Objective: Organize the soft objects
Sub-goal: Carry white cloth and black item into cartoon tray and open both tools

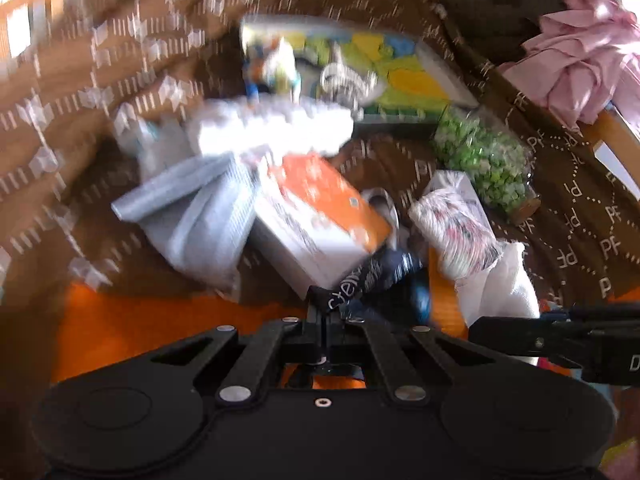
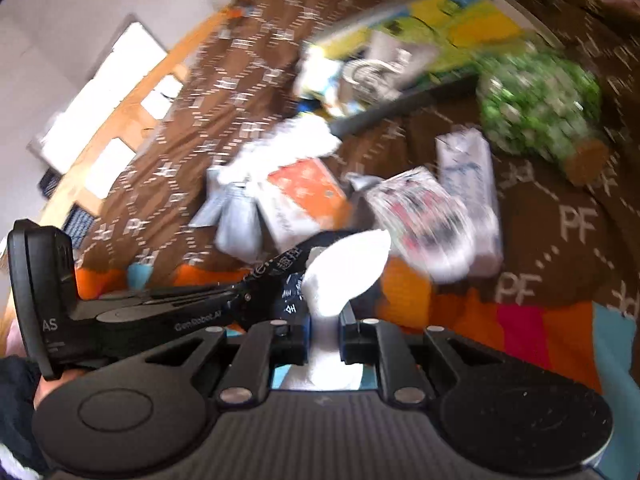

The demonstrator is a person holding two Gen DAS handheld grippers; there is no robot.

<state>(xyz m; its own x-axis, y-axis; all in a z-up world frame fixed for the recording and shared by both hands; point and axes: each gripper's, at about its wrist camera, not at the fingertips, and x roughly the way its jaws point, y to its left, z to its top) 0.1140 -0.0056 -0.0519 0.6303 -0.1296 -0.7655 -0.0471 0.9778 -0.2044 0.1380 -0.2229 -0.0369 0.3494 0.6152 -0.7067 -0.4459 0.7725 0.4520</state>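
Left gripper is pinched tight on the end of a dark printed sock, jaws fully together with the fabric trapped between them, and my right gripper is clamped on a white sock that stands up out of its jaws, the toe end lifted above the fingers. Both socks hang over the bright orange stripe at the near edge of the brown patterned blanket; seen from the right wrist, the dark sock runs just left of the white one, the two touching or nearly so, with my left gripper reaching in from the left side. Taking the orange-and-white box as my marker: it lies tilted just beyond both socks, a pale grey folded cloth just left of it, a white crumpled cloth behind it, a red-and-black printed packet to its right, and a green speckled bundle farther right and back. Well behind the box sits a yellow-and-green board. Everything's heavily blurred, so finer detail escapes me.
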